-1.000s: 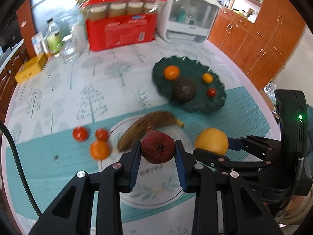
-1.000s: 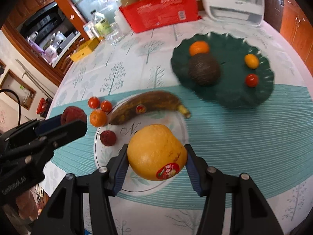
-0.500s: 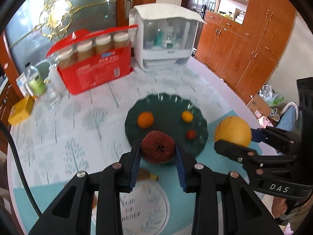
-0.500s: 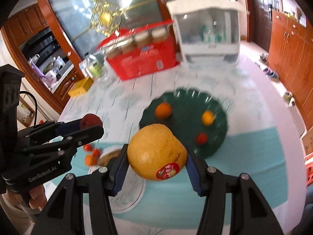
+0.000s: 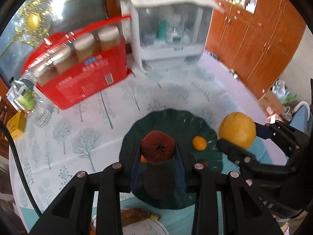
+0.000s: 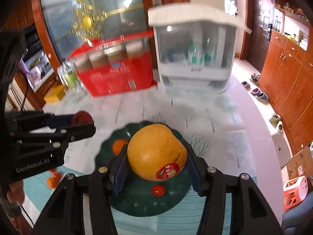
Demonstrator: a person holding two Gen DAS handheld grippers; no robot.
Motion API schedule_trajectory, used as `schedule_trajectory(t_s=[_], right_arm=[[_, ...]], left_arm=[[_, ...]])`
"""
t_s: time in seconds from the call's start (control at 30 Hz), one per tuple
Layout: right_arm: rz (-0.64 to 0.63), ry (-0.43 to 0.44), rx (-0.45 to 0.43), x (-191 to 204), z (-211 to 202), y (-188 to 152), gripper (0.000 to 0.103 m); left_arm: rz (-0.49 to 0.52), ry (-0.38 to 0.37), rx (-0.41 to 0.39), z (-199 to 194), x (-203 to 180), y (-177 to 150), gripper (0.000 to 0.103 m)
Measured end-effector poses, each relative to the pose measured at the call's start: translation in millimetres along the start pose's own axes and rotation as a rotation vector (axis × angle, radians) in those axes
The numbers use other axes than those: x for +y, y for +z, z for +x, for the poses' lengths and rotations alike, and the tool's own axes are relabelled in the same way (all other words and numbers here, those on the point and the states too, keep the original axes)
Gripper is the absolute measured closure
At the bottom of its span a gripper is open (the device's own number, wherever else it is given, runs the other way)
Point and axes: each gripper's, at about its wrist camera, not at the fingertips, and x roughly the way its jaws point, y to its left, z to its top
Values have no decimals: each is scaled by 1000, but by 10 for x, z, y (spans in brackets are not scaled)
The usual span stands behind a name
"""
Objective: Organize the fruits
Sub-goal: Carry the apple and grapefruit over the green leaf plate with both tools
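Note:
My left gripper (image 5: 158, 150) is shut on a dark red wrinkled fruit (image 5: 157, 146) and hangs over the dark green plate (image 5: 166, 119). On that plate lie a small yellow-orange fruit (image 5: 199, 143) and a dark avocado (image 5: 158, 182), which sits below my jaws. My right gripper (image 6: 156, 157) is shut on a large yellow-orange grapefruit (image 6: 156, 150) with a red sticker, above the same green plate (image 6: 137, 203). A small tomato (image 6: 158, 190) and an orange (image 6: 118, 145) rest on the plate. Each gripper shows in the other's view: the right gripper (image 5: 237, 137), the left gripper (image 6: 82, 122).
A red carton of jars (image 5: 78, 68) and a white plastic cabinet (image 5: 168, 31) stand at the back of the table. A water bottle (image 5: 29, 101) and a yellow box (image 5: 16, 123) are at the left. A brown banana (image 5: 135, 215) lies on a white plate near me.
Both grippers moved away from the white plate with their fruits and now hang over the green plate. The red carton and the white cabinet look closer.

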Motion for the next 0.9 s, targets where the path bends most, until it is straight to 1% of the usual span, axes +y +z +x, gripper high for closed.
schedule_trajectory(t_s=[0.1, 0.2, 0.33, 0.43, 0.5, 0.57, 0.67, 0.8, 0.9], right_arm=[[-14, 19, 72, -31, 300, -134, 48], [-11, 31, 135, -69, 561, -269, 48], [-5, 40, 187, -90, 795, -396, 48], [-10, 42, 206, -97, 905, -430, 48], [-17, 57, 203, -91, 936, -444, 48], [-27, 54, 201, -78, 960, -443, 47], [-40, 41, 199, -58, 984, -452, 47], [-39, 64, 201, -46, 1001, -454, 46], [-57, 51, 195, -18, 980, -460, 46]], left_arm=[[12, 6, 66, 349, -47, -7, 71], [20, -1, 116, 616, -92, -50, 71], [34, -5, 162, 864, -153, -108, 71], [45, -3, 182, 990, -189, -127, 71], [51, -1, 190, 1033, -197, -134, 71], [58, -4, 198, 1072, -202, -137, 70], [69, -7, 209, 1101, -215, -151, 70], [76, -2, 216, 1110, -213, -205, 70], [72, -7, 219, 1107, -203, -242, 69]])
